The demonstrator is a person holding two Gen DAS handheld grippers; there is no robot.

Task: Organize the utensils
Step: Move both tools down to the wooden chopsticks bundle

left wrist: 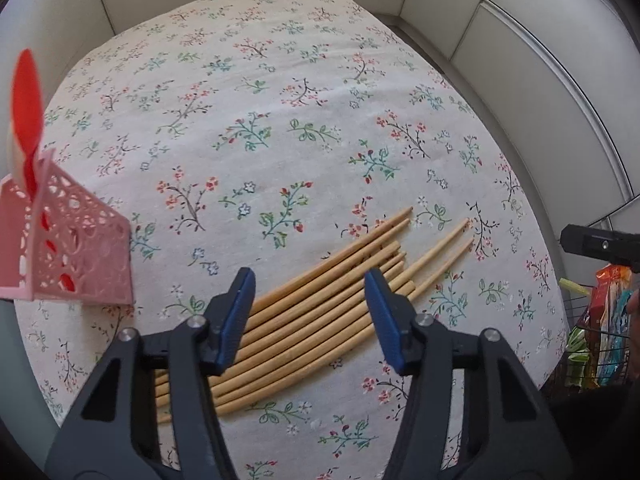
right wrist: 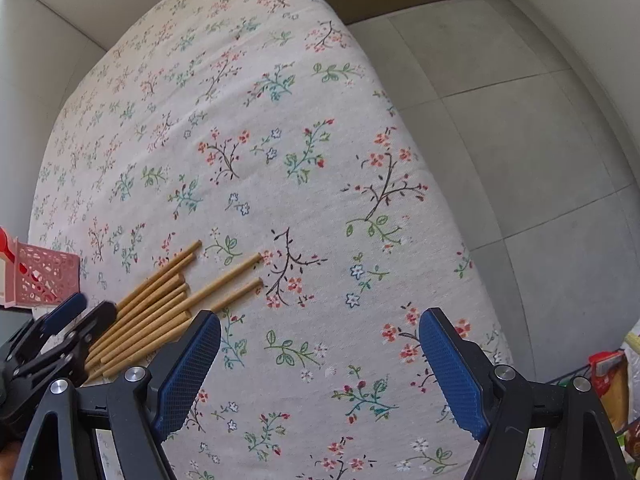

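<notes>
wooden chopsticks (left wrist: 320,312) lie in a loose fan on the floral tablecloth (left wrist: 248,92), thick ends bunched toward the near edge and thin tips splayed out to the right. at least 8 show in the left wrist view, pale tan, smooth and round; 2 of them sit a little apart from the main bundle on its right side. they look light and stiff, likely to roll or slide on the cloth, so a pinch across the bunched thick section, where several lie touching, seems the surest hold; the spread tips would probably slip out one by one.

left gripper (left wrist: 310,320) hovers directly over that bundle with its blue-padded jaws spread wide, straddling the sticks and gripping nothing. whether the pads touch the wood cannot be told. right gripper (right wrist: 320,372) hangs to the right of the pile over bare cloth, jaws likewise wide apart and empty, the chopsticks (right wrist: 160,312) just beside its left finger.

pink perforated holder (left wrist: 76,252) stands at the left edge of the table, near the chopsticks but not touching them, with a red spoon (left wrist: 28,96) standing upright in it. that holder is the likely destination for the sticks, none of which is in it yet. pale panelled walls (left wrist: 540,72) ring the table, and bright food packets (left wrist: 608,304) fill a wire rack off its right side.
</notes>
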